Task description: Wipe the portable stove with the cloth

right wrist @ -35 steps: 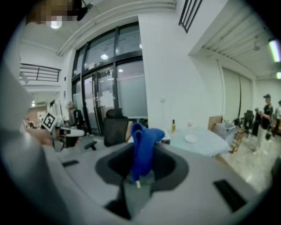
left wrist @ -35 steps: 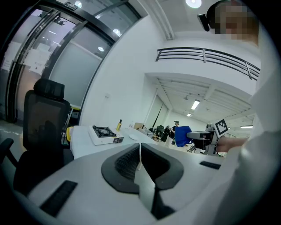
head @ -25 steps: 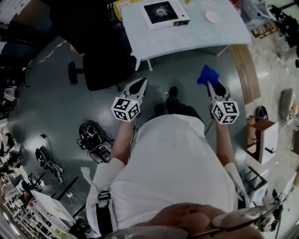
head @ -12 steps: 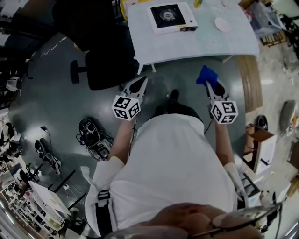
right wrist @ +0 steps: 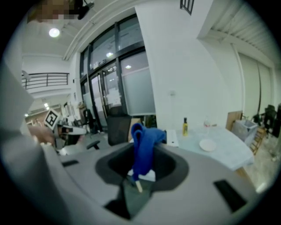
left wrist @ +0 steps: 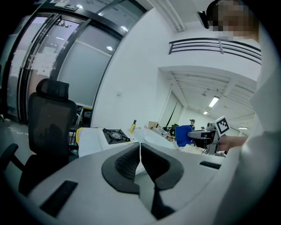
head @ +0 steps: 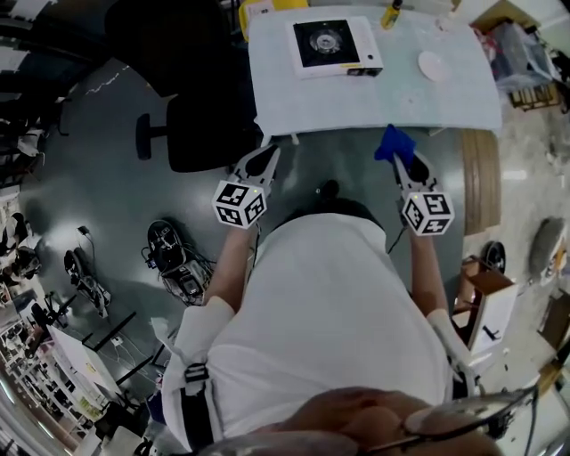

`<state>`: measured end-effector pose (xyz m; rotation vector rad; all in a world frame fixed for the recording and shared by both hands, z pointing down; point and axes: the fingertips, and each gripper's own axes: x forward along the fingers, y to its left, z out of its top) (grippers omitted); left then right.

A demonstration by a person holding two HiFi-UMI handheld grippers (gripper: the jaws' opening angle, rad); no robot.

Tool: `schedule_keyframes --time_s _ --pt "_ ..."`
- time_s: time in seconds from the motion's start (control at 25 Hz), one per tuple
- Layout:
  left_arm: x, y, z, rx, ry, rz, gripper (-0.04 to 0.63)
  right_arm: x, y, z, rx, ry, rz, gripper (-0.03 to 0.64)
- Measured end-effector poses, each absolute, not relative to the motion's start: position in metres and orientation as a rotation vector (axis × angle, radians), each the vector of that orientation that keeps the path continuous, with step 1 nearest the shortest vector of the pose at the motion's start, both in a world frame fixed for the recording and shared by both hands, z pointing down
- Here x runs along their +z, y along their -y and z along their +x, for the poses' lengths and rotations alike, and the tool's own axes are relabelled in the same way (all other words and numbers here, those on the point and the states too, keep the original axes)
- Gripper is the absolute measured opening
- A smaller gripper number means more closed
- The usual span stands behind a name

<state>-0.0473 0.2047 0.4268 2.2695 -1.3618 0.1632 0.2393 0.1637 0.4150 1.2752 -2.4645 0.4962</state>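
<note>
The portable stove (head: 333,45), black-topped in a white casing, lies on the pale table (head: 383,98) ahead of me; the left gripper view shows the stove (left wrist: 115,136) small and far off. My right gripper (head: 401,158) is shut on the blue cloth (head: 393,143), held above the floor just short of the table's near edge. In the right gripper view the cloth (right wrist: 143,148) stands bunched up between the jaws. My left gripper (head: 262,163) is shut with nothing in it, left of the table's near corner, its jaws (left wrist: 140,157) pressed together.
A black office chair (head: 191,132) stands left of the table. A white plate (head: 431,64) and a small yellow bottle (head: 392,14) share the tabletop. A wooden board (head: 482,178) lies right of the table; cables and gear (head: 174,260) clutter the floor at left.
The table and stove have drawn closer and lower in the head view as I step towards them. Both grippers hold the same pose, the cloth still clamped in the right one.
</note>
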Motion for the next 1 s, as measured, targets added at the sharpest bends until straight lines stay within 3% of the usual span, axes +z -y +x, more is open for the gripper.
schedule_keyframes --time_s 0.52,1.0 --pt "0.442 -0.165 -0.007 0.209 1.453 2.195 0.038 0.461 -0.101 0.279 0.527 2.491 1.103 0.123" --pt "0.442 -0.141 0.004 0.278 1.438 2.208 0.038 0.475 -0.075 0.271 0.554 2.492 1.075 0.123"
